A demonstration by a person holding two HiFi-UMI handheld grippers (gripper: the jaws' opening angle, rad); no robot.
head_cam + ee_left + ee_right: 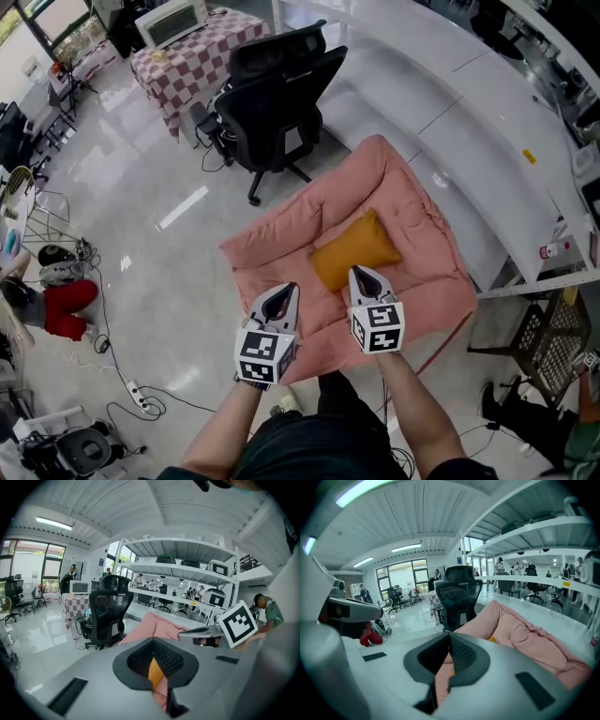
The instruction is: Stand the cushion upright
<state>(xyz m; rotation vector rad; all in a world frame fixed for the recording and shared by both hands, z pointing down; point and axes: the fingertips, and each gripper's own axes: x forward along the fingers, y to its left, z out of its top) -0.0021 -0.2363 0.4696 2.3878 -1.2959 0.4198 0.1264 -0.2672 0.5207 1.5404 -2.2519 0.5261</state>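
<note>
The orange cushion is seen lying flat on the pink quilt, roughly at its middle, with its long side slanted across the bedding. It is not touched by either tool, so the standing-up step is judged not yet begun; what is in hand looks like the approach.

The left gripper and the right gripper are held side by side over the near part of the quilt, both aimed forward and somewhat down at the cushion. The right one is just short of the cushion's near edge, and the left one is off its near left corner. In the left gripper view the jaws of the left gripper are shown closed tip to tip with nothing held (the strip of orange and pink in the slit below the tips is only bedding beyond). The right gripper view shows the same of the right gripper: pressed together and empty.

For the next move, both pairs of jaws would need to be opened and brought onto the cushion's near edge or corners. The cushion could then be pinched, raised and tipped onto one edge. Slumping is to be expected from so soft a filling, so support from the raised fold of quilt behind would probably be needed.
</note>
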